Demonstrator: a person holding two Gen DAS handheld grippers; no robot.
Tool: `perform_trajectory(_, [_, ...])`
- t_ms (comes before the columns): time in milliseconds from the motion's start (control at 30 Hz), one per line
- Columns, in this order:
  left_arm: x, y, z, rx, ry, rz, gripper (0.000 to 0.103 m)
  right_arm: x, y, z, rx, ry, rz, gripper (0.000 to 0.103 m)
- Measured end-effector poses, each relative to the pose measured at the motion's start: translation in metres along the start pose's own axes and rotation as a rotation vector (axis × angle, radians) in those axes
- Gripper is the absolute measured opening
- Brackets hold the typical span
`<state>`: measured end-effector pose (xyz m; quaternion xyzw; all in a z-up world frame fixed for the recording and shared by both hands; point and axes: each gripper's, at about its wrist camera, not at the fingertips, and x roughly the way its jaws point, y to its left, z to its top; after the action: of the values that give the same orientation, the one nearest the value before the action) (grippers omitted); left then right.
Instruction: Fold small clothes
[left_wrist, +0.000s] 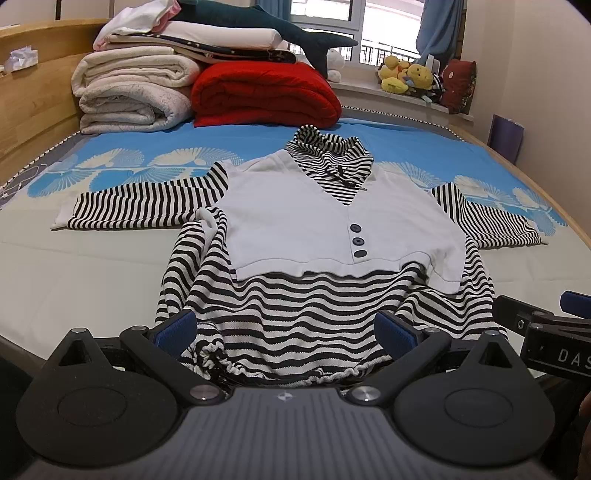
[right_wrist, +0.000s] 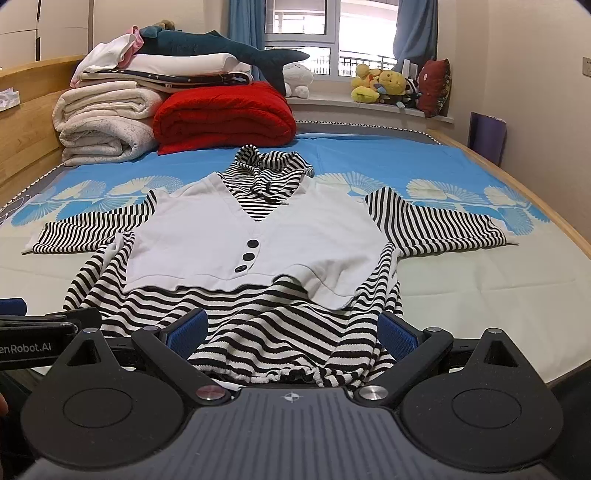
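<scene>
Blue bedsheet printed with pale fan shapes, spread over a wood-framed bed. At the far left, a stack of rolled cream blankets, touching a folded red quilt just beside it. On top of the stack, white folded bedding with a dark teal plush shark lying across it. On the windowsill, a cluster of yellow plush toys beside a dark red cushion. Blue curtains either side of the window. Purple bag against the right wall.
</scene>
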<state>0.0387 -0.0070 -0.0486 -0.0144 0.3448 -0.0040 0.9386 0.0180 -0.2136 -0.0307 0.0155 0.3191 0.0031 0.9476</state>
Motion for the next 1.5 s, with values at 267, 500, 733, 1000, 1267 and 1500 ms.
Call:
perform_trajectory(267, [0.005, 0.021, 0.026, 0.023, 0.033, -0.031, 0.102, -0.004, -0.043, 0.024, 0.119, -0.049, 0.012, 0.08])
perform_trajectory(500, [0.047, 0.062, 0.072, 0.167, 0.036, -0.021, 0.098, 0.041, -0.111, 0.058, 0.176, 0.015, 0.007, 0.077])
perform_trajectory(733, [0.124, 0.109, 0.053, -0.112, 0.328, -0.018, 0.088, 0.115, -0.133, -0.002, 0.388, 0.377, 0.03, 0.077])
perform_trajectory(1000, [0.165, 0.125, 0.031, -0.207, 0.501, 0.074, 0.084, 0.144, -0.133, -0.03, 0.417, 0.502, 0.025, 0.043])
perform_trajectory(1267, [0.149, 0.119, 0.02, -0.238, 0.504, -0.06, 0.011, 0.118, -0.165, -0.021, 0.532, 0.398, 0.021, 0.004])
perform_trajectory(1500, [0.12, 0.118, 0.006, -0.212, 0.522, -0.05, 0.012, 0.114, -0.178, -0.028, 0.472, 0.446, 0.038, 0.005])
